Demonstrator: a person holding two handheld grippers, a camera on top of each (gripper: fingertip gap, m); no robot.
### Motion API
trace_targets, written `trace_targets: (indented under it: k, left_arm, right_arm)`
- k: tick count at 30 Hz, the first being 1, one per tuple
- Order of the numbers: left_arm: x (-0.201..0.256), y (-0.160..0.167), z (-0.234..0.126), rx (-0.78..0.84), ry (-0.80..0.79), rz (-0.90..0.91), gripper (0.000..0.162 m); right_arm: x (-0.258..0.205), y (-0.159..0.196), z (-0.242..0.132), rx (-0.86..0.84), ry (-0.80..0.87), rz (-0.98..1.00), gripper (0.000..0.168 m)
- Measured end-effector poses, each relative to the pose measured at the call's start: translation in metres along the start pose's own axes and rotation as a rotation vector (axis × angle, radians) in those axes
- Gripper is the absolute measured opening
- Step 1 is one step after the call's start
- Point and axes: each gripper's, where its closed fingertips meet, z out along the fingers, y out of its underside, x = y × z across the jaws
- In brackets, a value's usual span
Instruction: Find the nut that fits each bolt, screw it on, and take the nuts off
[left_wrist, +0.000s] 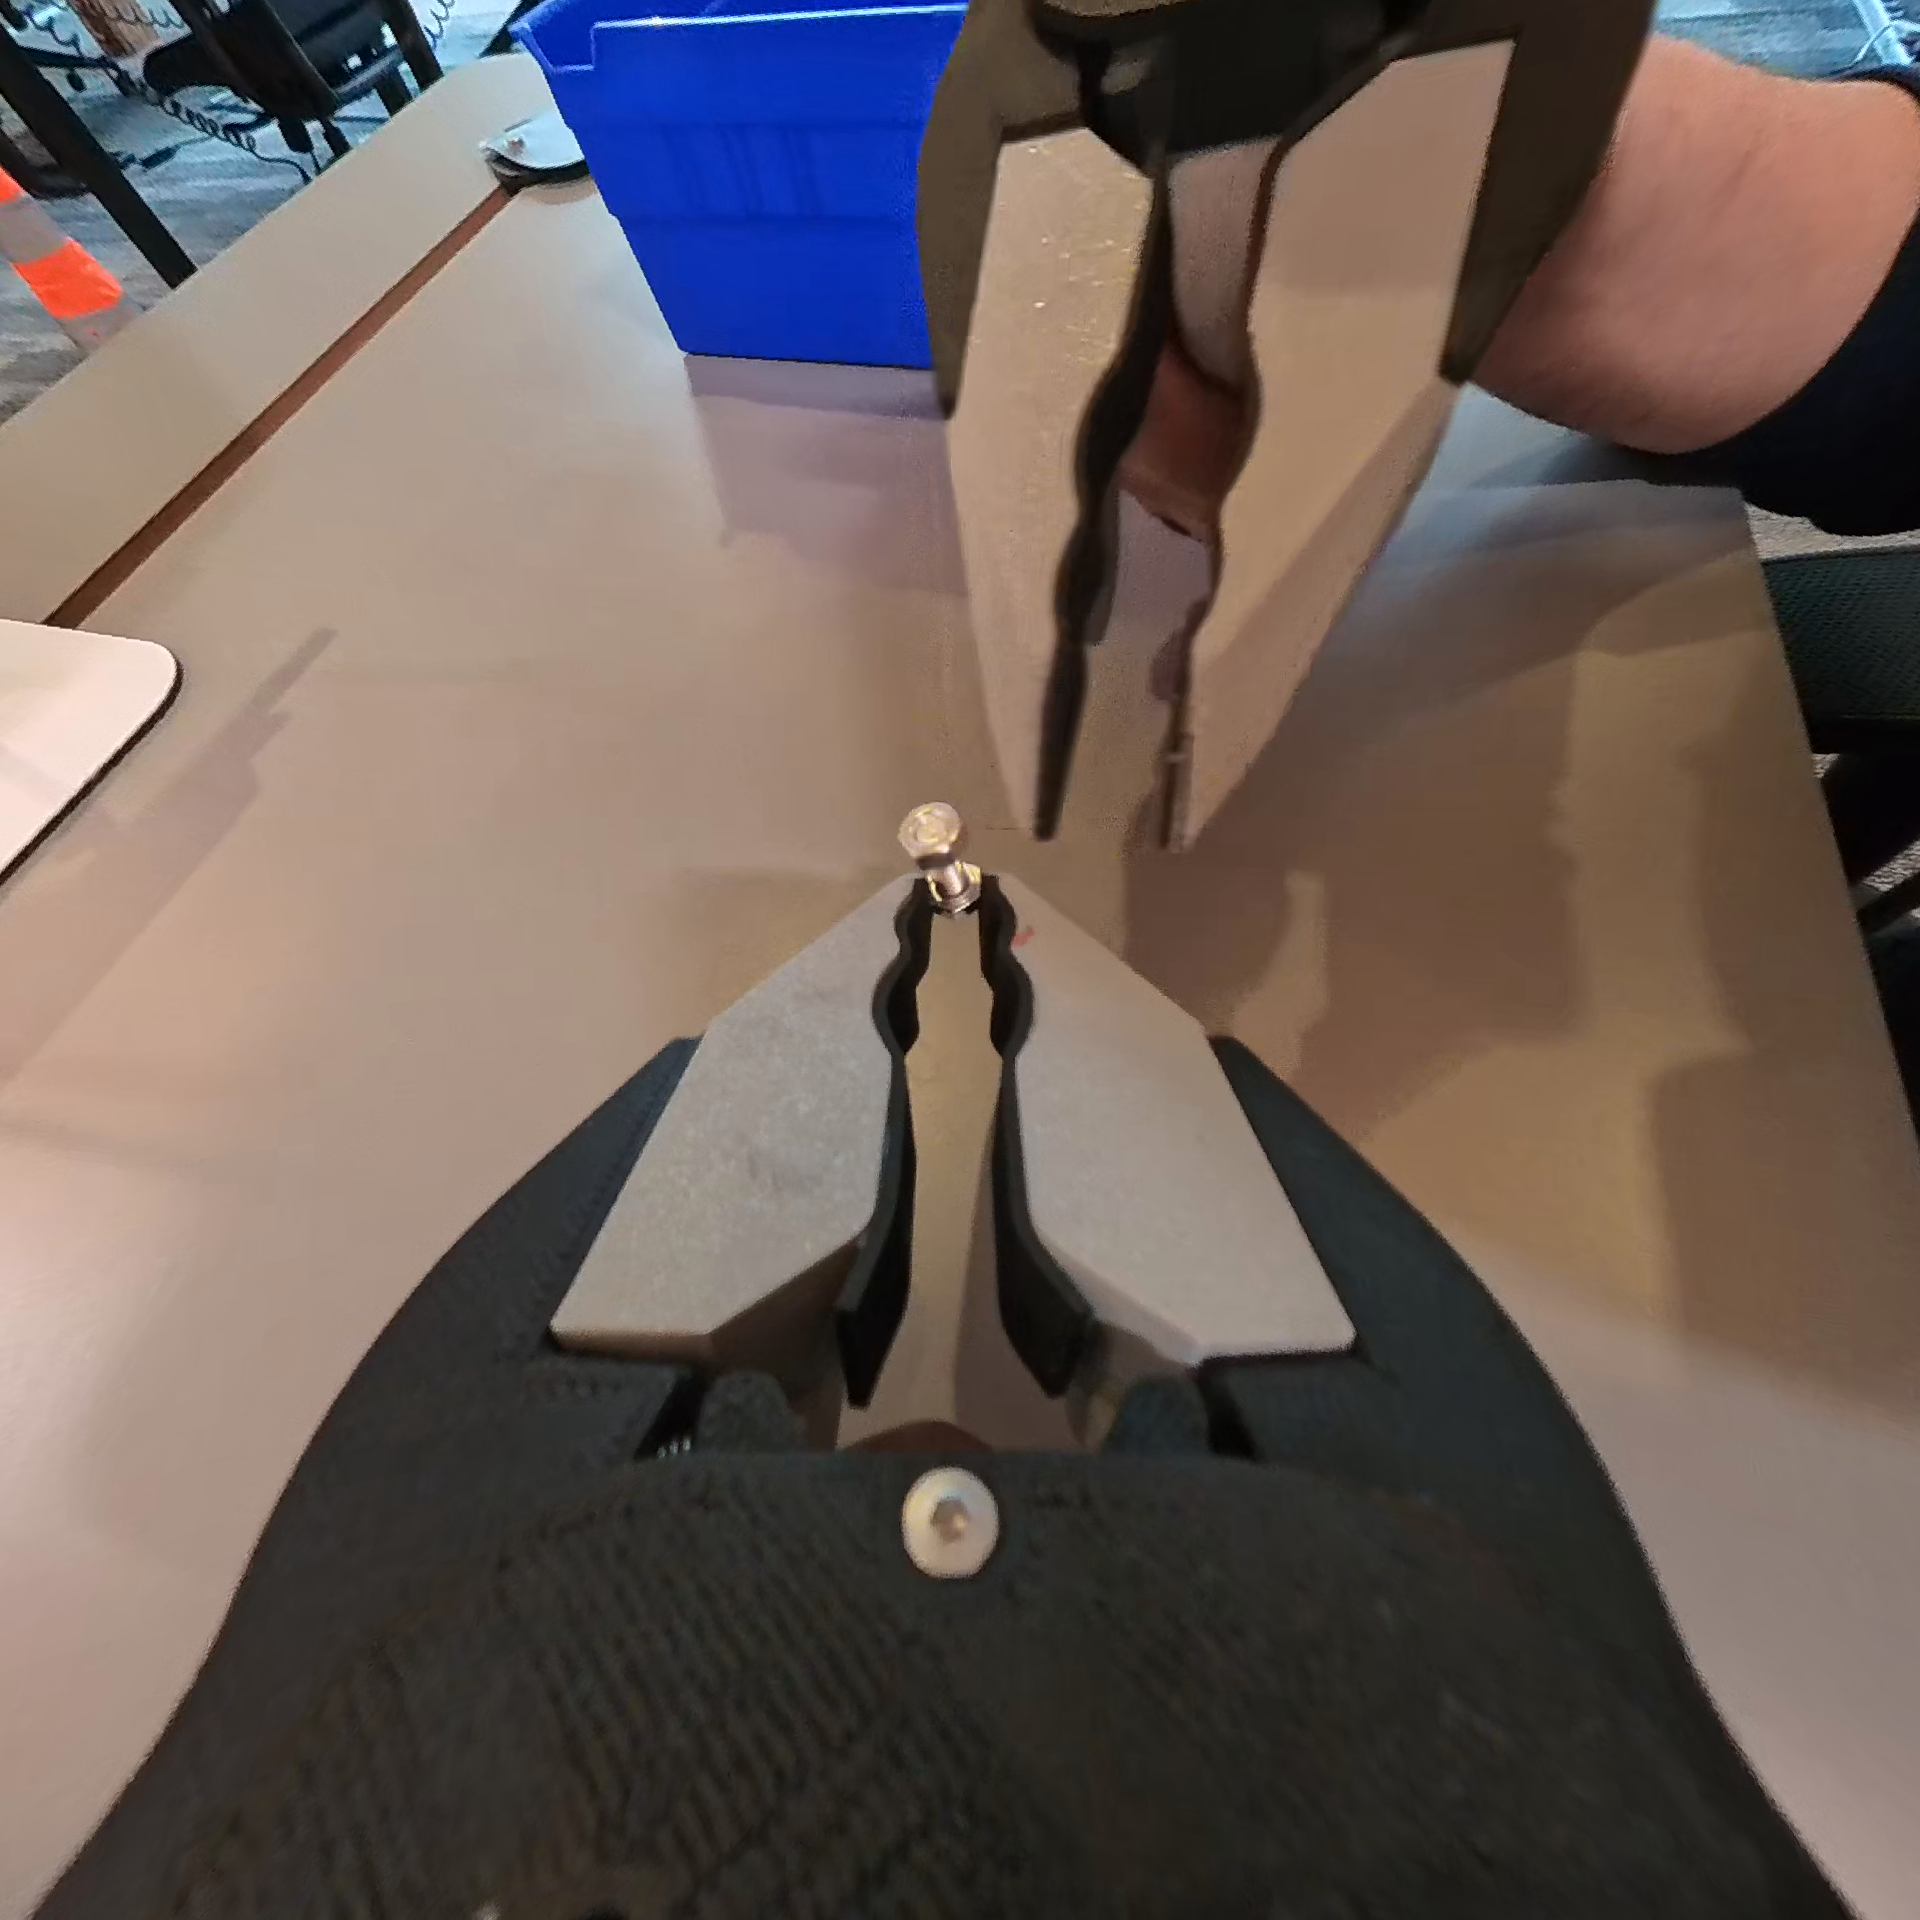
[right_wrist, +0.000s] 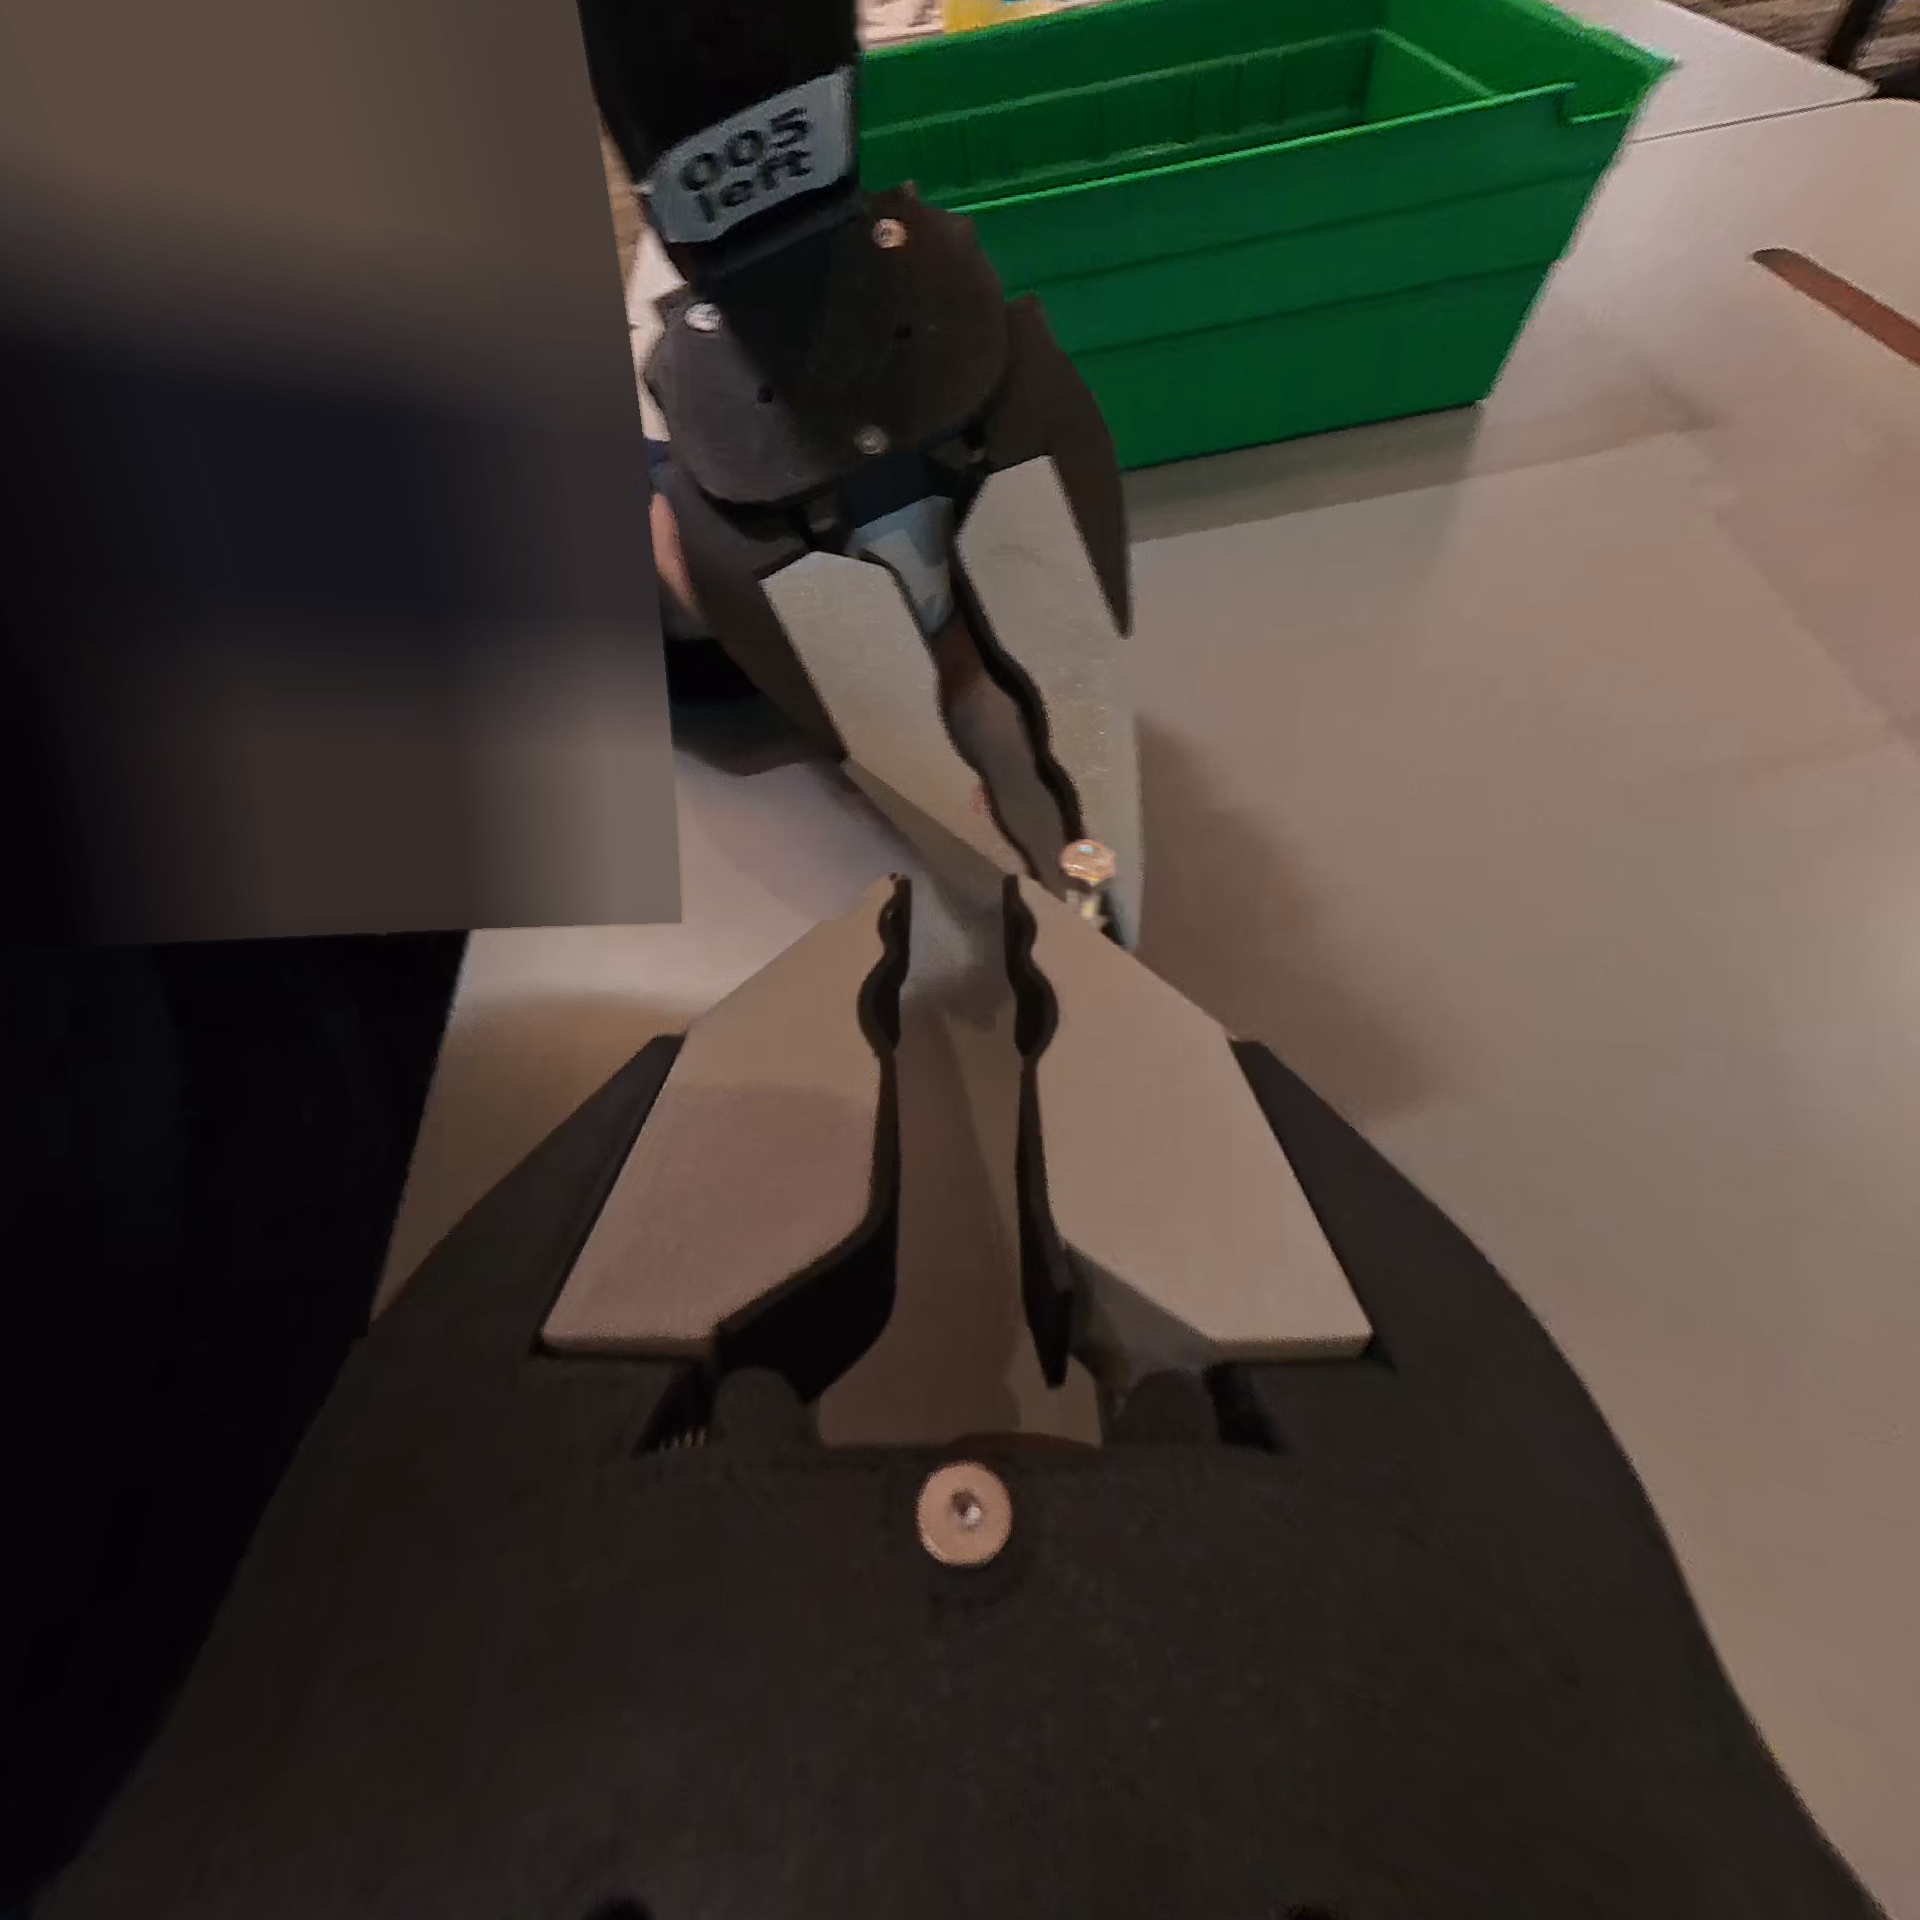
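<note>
My left gripper is shut on a small silver bolt at its fingertips. The bolt's round head sticks out past the tips, and a nut sits on the shank between the pads. The bolt is held above the tan table. My right gripper comes in from the top right, its tips just right of the bolt and apart from it. In the right wrist view my right gripper is open a little and empty. The left gripper holds the bolt just past its right fingertip.
A blue bin stands at the back of the table. A green bin stands behind the left gripper. A white flat object lies at the left edge. A person's forearm is at the upper right. The tips of both grippers are at nearly the same place. The white flat object is about 35 cm from my left fingertips.
</note>
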Motion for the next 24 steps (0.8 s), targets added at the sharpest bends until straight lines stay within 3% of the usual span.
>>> trace_targets:
  k: [8, 14, 18, 20, 24]
  left_arm:
    - [0.000, 0.001, 0.001, -0.003, 0.000, 0.001, 0.008]
    - [0.001, 0.001, 0.001, -0.007, 0.008, -0.002, 0.008]
    - [0.001, 0.001, 0.001, -0.009, 0.009, -0.004, 0.007]
    - [0.002, 0.001, 0.001, -0.008, 0.011, 0.000, 0.007]
    - [0.003, 0.002, 0.001, -0.017, 0.007, 0.010, 0.007]
  right_arm:
    - [0.020, 0.001, -0.005, 0.002, 0.099, 0.033, 0.018]
    - [-0.009, 0.000, 0.001, -0.003, -0.032, -0.030, 0.016]
    - [0.014, 0.002, -0.004, 0.000, 0.061, 0.025, 0.016]
    - [0.028, 0.005, -0.007, -0.003, 0.124, 0.054, 0.021]
    - [0.012, 0.004, 0.001, -0.017, 0.069, 0.015, 0.027]
